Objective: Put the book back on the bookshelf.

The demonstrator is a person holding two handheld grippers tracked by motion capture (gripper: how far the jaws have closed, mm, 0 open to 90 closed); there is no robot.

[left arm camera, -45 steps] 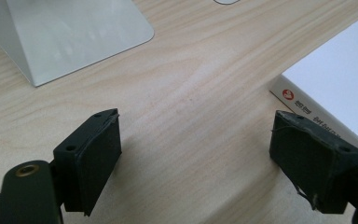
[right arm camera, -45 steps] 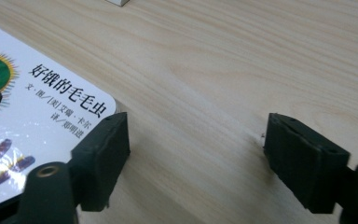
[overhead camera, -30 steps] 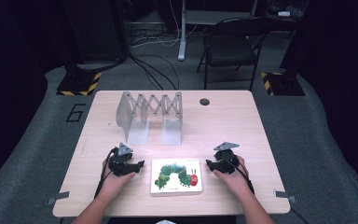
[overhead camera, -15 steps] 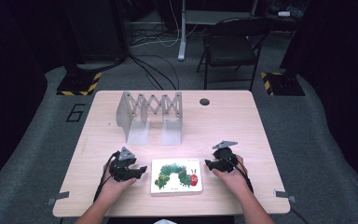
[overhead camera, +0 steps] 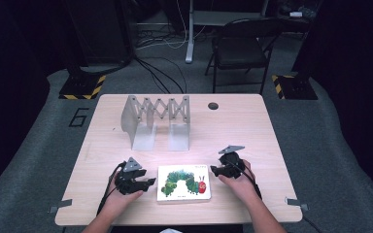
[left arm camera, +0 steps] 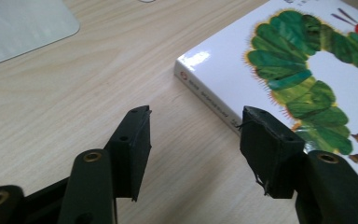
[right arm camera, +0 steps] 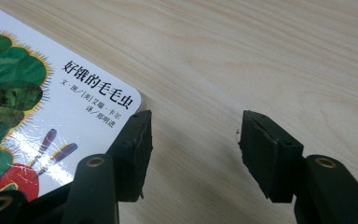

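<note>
Book: a white picture book [overhead camera: 183, 183] with a green caterpillar on the cover lies flat on the near part of the table [overhead camera: 233, 126], between the two grippers, cover up. In the left gripper view [left arm camera: 279, 70] its spine edge and one corner face the jaws.
Left gripper: left gripper [overhead camera: 148, 183] sits just beside the book's left edge in the high view, held low over the tabletop. In its own view [left arm camera: 195, 135] the jaws stand apart and have just been closing; the book's spine edge lies in the gap but neither pad presses on it, so nothing is gripped. One jaw is over bare wood, the other overlaps the cover near the spine.
Right gripper: right gripper [overhead camera: 215, 170] is at the book's right edge, near its far right corner. In its own view [right arm camera: 195, 135] the jaws are spread with only bare wood between them; one jaw hides the cover's rounded corner below the printed title [right arm camera: 98, 91]. Whether that jaw touches the book I cannot tell. Nothing is clamped.
Hands: the person's left hand [overhead camera: 119, 196] and right hand [overhead camera: 240, 182] come in from the near edge, each around its gripper.
Rack: a grey folding rack [overhead camera: 155, 119] stands on the far half of the table, well apart from the book.
Hole: a small dark round hole [overhead camera: 213, 105] sits near the far edge.
</note>
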